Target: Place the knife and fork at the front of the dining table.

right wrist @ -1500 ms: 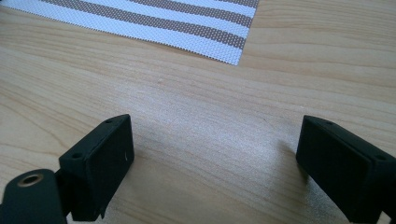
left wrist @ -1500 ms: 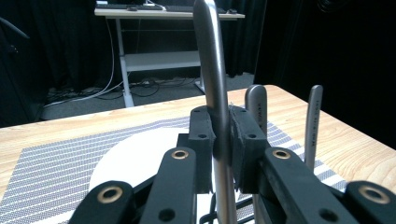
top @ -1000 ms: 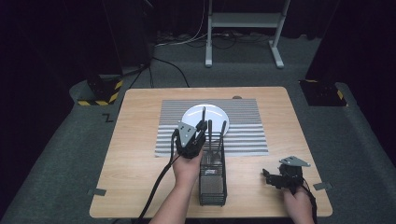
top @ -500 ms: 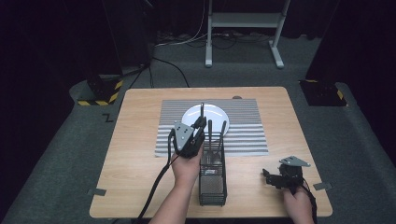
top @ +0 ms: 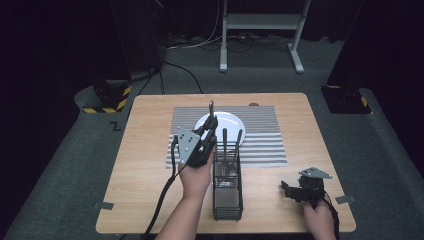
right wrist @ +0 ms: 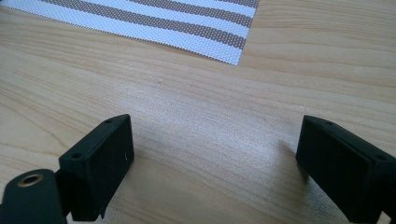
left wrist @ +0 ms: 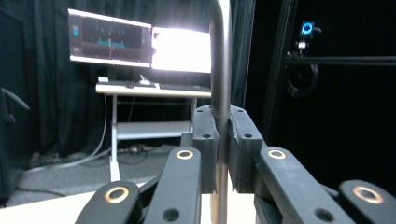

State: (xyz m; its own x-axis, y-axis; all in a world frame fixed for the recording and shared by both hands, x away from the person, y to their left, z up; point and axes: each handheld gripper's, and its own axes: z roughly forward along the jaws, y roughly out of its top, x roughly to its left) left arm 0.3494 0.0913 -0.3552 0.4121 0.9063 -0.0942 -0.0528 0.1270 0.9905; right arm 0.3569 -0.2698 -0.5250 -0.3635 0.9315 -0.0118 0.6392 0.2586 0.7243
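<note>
Left gripper point(top: 212, 124) has its fingers point(left wrist: 206, 140) clenched on a slim metal utensil handle point(left wrist: 220, 70), upright, lifted above the plate end of the wire mesh caddy point(top: 228, 186). In the left gripper view the handle runs straight up between the pads, gripped partway along its length; the working end is hidden below, so fork, knife or spoon cannot be told. Judgement: the piece is light, rigid and smooth steel, likely slippery, so it could pivot or slide in the pads if swung fast. A grip on the narrow shaft well toward the middle looks right; a hold nearer the tip would let it swing.

Two more utensil handles point(top: 224, 135) stand in the caddy at the same end, just beside the lifted one. Beyond the caddy lies a white plate point(top: 227, 121) on a striped placemat point(top: 265, 135).

Left hand point(top: 195, 177) comes in alongside the caddy, forearm angled forward, gripper tilted up, grey plate facing the camera. Right gripper point(top: 287, 189) sits low by the worktop point(top: 150, 200), well to the right of the caddy, fingers point(right wrist: 100, 161) released and wide apart with nothing between them, bare wood underneath.
</note>
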